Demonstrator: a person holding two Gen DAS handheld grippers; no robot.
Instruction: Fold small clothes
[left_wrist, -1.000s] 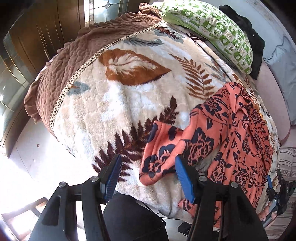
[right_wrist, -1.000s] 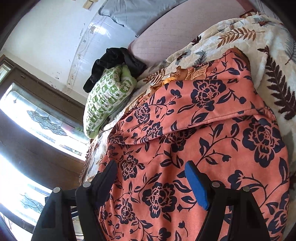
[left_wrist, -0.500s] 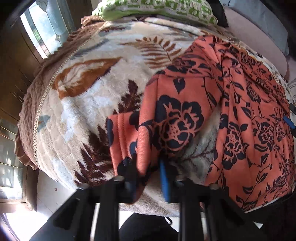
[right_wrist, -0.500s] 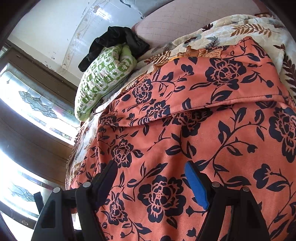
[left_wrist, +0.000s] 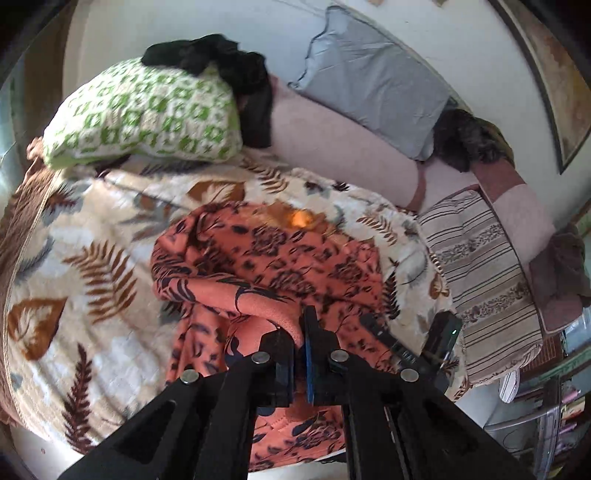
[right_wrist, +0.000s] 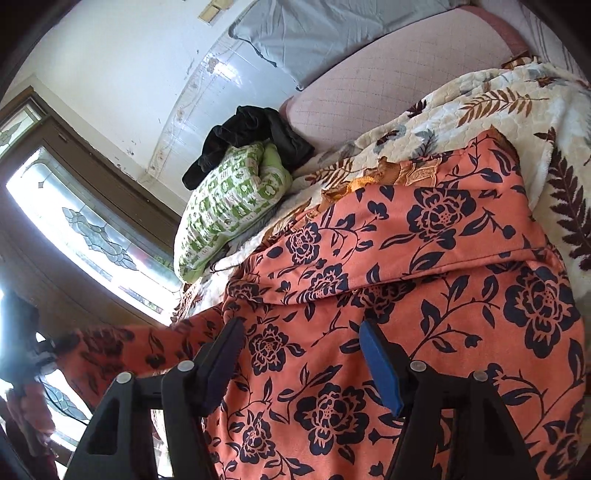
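Note:
An orange garment with dark blue flowers (left_wrist: 280, 258) lies on the leaf-patterned blanket (left_wrist: 92, 266). My left gripper (left_wrist: 301, 332) is shut on the garment's sleeve and holds it folded over the body of the garment. In the right wrist view the same garment (right_wrist: 424, 258) fills the frame. My right gripper (right_wrist: 299, 354) is open, its fingers spread just above the cloth and holding nothing. The lifted sleeve (right_wrist: 122, 350) shows at the left of that view. The right gripper also shows in the left wrist view (left_wrist: 410, 343), at the garment's right edge.
A green-and-white pillow (left_wrist: 147, 118) with a black garment (left_wrist: 221, 66) on it lies at the head of the bed. A grey pillow (left_wrist: 373, 85) leans on the wall. A striped cushion (left_wrist: 480, 280) sits at the right. A window (right_wrist: 85, 229) is on the left.
My left gripper closed on the sleeve lying out on the blanket, then lifted and carried it rightward over the garment's body. My right gripper stayed open over the cloth.

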